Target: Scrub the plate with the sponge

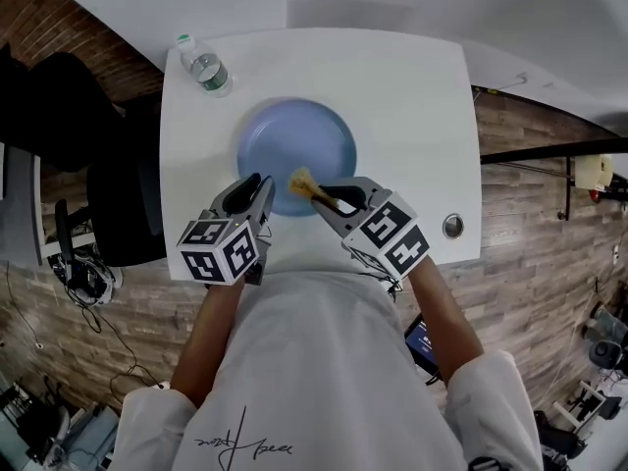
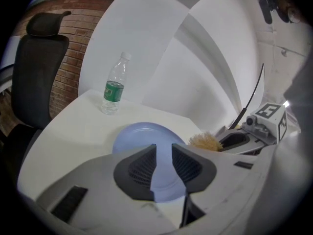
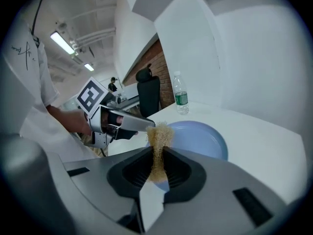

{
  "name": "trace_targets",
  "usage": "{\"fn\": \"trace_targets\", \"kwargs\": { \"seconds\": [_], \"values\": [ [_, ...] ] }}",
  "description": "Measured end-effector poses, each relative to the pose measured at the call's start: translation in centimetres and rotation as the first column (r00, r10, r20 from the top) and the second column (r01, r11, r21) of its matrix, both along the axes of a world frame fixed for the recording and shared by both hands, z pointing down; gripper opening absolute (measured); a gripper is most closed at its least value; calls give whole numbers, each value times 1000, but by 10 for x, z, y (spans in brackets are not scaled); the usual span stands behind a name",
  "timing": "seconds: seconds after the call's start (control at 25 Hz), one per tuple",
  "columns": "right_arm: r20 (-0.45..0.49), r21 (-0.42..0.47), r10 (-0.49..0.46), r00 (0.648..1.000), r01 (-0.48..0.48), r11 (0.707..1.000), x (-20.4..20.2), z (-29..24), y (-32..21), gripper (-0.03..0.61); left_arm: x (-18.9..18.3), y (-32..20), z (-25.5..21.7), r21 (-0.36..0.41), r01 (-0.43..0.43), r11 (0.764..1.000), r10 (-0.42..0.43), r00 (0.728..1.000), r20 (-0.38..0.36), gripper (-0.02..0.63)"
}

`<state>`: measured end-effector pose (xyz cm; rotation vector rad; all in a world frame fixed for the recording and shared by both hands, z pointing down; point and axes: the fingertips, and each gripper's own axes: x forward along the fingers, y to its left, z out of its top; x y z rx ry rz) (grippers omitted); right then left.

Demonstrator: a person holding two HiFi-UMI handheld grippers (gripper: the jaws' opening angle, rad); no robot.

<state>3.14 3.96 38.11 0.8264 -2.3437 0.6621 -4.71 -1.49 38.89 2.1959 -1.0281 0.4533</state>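
Plate (image 1: 294, 147), blue, sits mid-worktop (image 1: 417, 116), with a bottle (image 1: 204, 67) at its 11 o'clock. The right gripper (image 1: 329, 197) is clamped on the tan sponge (image 1: 302, 183) at the plate's 6 o'clock rim. The left gripper (image 1: 259, 186), at 7 o'clock, is slightly parted and empty.

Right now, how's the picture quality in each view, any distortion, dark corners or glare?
Head view: even light, sharp, edges of the white table bowed. Left gripper view: strong fisheye, black corners, blue plate clear. Right gripper view: ceiling lights glare upper left, sponge in focus.
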Motion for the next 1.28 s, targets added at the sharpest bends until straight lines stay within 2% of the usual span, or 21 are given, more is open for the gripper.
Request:
{"fn": "trace_targets", "kwargs": {
  "seconds": [0.24, 0.36, 0.56, 0.68, 0.88, 1.28],
  "values": [
    [-2, 80, 73, 997, -73, 994, 18, -22, 2, 60, 13, 13, -28, 77, -32, 997, 34, 999, -32, 108],
    [36, 95, 93, 995, -96, 991, 25, -34, 6, 60, 14, 15, -44, 129, -32, 991, 36, 999, -32, 60],
    [55, 121, 82, 995, -88, 989, 27, -50, 11, 58, 16, 15, -78, 258, -35, 966, 42, 999, -18, 39],
    [64, 151, 63, 996, -72, 986, 26, -60, 15, 58, 20, 18, -90, 276, -40, 960, 53, 998, -40, 1],
    [66, 195, 45, 997, -57, 979, 24, -73, 19, 54, 22, 21, -106, 324, -45, 945, 70, 995, -64, -11],
    [79, 218, 37, 996, -53, 975, 23, -80, 25, 52, 33, 32, -112, 322, -111, 940, 140, 988, -70, -12]
  ]
}}
